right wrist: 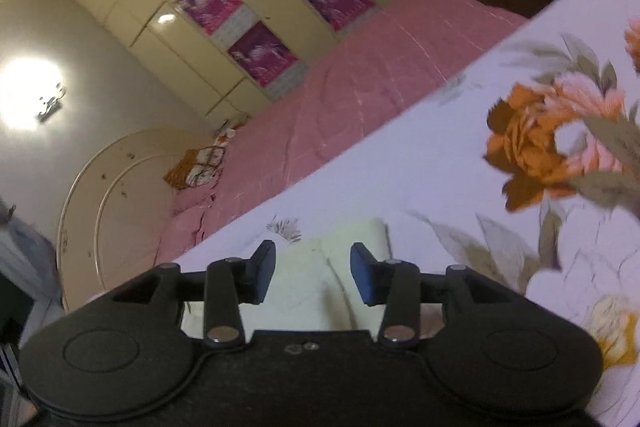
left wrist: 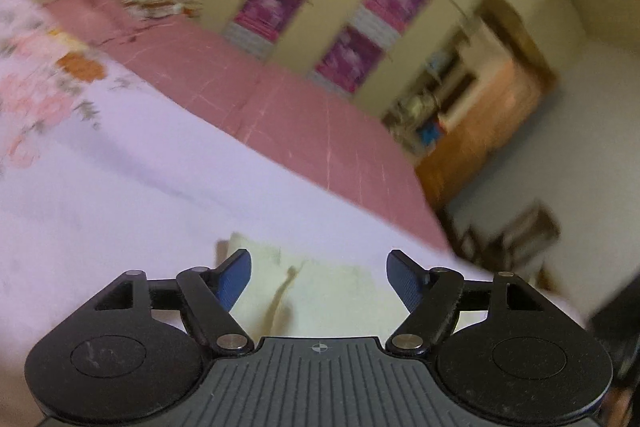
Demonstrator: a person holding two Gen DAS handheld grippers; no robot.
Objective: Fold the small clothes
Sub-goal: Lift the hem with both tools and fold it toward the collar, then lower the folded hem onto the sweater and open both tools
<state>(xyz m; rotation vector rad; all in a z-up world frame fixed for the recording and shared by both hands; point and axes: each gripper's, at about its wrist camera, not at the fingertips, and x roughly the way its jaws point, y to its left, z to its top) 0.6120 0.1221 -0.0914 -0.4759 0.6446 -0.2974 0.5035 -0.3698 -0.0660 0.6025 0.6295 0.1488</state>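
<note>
1. Cloth, small and pale cream, lying flat on the flowered sheet of the bed.
2. Seen just past the tips of both tools, low in each view, close under them.
3. Left gripper: blue pads spread wide, holding nothing, cloth showing in the gap.
4. Right gripper: pads apart too, a smaller gap, nothing pinched, cloth showing between.
5. Looks like both hang right over the cloth; cannot tell if any pad touches it.
6. Dark fold line running away from the left tool, so maybe long way pointing forward. Hard to tell, most of it hidden under the tools.
7. Both about equally near, neither clearly closer.
8. Best guess for next: go down a little and pinch the near edge.
9. Pink blanket farther back, well apart.
</note>
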